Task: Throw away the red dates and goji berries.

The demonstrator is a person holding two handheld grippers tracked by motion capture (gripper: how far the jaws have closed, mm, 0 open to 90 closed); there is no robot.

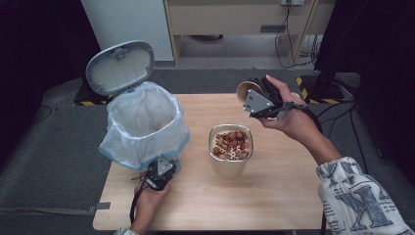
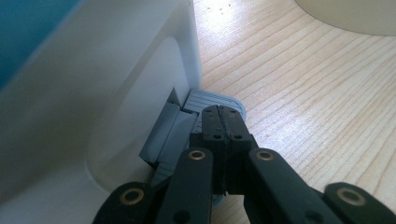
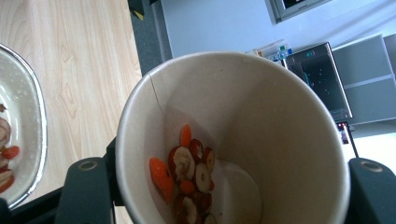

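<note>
Pedal bin (image 1: 142, 125), lined with a pale bag, stands at 9 o'clock on the wooden surface (image 1: 274, 196), lid (image 1: 120, 66) raised. Left tool (image 1: 160, 172) sits at the bin's base; in the left gripper view its jaws are closed tight together with nothing between them, pressing down on the grey foot pedal (image 2: 205, 100), which appears to hold the lid up. Right tool (image 1: 257, 100) hangs above the surface at 1 o'clock, clamped on a paper cup (image 3: 233, 140) tipped toward its side; the right gripper view looks into the cup, where a small heap of red and orange dried fruit slices (image 3: 189, 172) lies against the lower wall. Metal container (image 1: 231, 152) of similar slices rests at centre, well apart from the cup.

Step in hand, as judged: bin held open while the cup waits to be emptied. The next move calls for carrying the cup toward 9 o'clock, over the metal container, and tipping it above the bag's mouth, with the pedal kept down throughout.

Open room is ample across the centre and at 5 o'clock. The bin overhangs the surface's 9 o'clock edge, and the raised lid limits approach from 11 o'clock.
</note>
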